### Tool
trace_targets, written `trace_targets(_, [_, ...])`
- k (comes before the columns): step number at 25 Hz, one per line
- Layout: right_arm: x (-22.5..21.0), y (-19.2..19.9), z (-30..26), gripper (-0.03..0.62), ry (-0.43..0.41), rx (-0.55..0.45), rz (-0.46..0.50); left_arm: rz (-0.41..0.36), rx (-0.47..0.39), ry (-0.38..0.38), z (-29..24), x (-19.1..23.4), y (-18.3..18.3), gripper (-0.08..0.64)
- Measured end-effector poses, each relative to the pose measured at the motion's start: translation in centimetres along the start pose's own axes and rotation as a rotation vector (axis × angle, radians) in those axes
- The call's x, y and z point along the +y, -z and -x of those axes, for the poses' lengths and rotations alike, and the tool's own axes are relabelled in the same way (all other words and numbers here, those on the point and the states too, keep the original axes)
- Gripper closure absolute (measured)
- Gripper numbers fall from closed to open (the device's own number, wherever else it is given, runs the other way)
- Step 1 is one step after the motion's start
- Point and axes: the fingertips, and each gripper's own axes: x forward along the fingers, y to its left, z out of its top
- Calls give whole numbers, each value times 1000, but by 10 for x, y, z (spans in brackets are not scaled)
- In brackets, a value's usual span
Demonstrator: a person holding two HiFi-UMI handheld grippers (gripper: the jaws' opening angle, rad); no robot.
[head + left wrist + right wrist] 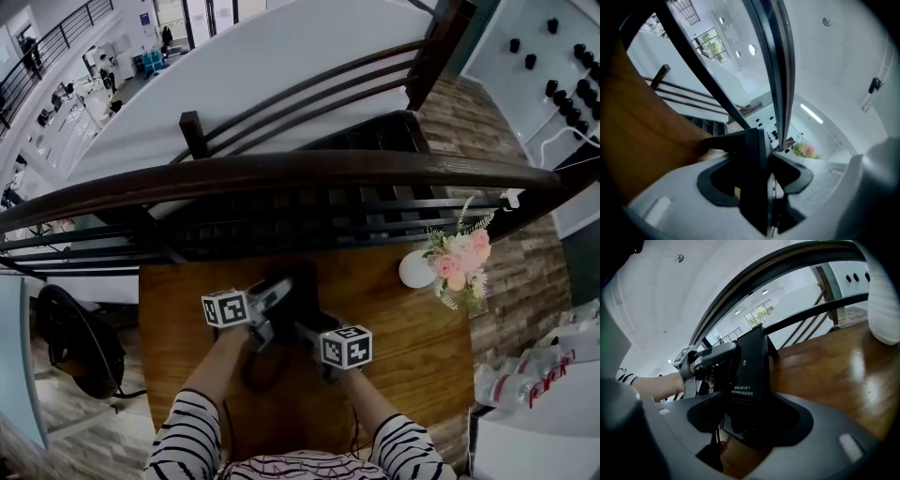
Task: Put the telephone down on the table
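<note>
Head view shows one black telephone [292, 291] over the middle of one wooden bench [412, 356], held between two claws. The left claw [272, 302] takes the telephone from the left and the right claw [305, 328] takes it from the near right. Each claw carries one cube with square markers, two cubes in all.

Left gripper view: the jaws of the left claw are clamped on one thin black edge of the telephone, which stands upright between them.

Right gripper view: the jaws of the right claw stand wide and are clamped on the broad body of the telephone. The body is tilted up on edge, with printed lines facing the camera. Bare wood shows just under its lower edge. Whether that edge touches the bench cannot be told. The left claw and the hand that holds it show at the far side of the telephone.

Other items, counted:
- One white vase [415, 270] stands on the far right part of the bench, well apart from the telephone.
- One bunch of pink flowers [459, 261] sits in the vase.
- One dark handrail [281, 173] runs across beyond the far edge of the bench.
</note>
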Motion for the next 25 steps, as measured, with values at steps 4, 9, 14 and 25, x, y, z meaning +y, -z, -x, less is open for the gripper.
trace_targets(4, [-3, 1, 4, 277, 28, -10, -33, -16, 10, -51, 5, 1, 1, 306])
trace_targets(9, [-6, 7, 15, 267, 56, -29, -47, -36, 21, -106, 16, 2, 10, 255])
trace_targets(14, [-2, 6, 35, 267, 56, -54, -65, -92, 5, -149, 26, -15, 10, 244])
trace_targets(25, [16, 15, 83, 321, 53, -124, -79, -182, -87, -231, 80, -48, 30, 249])
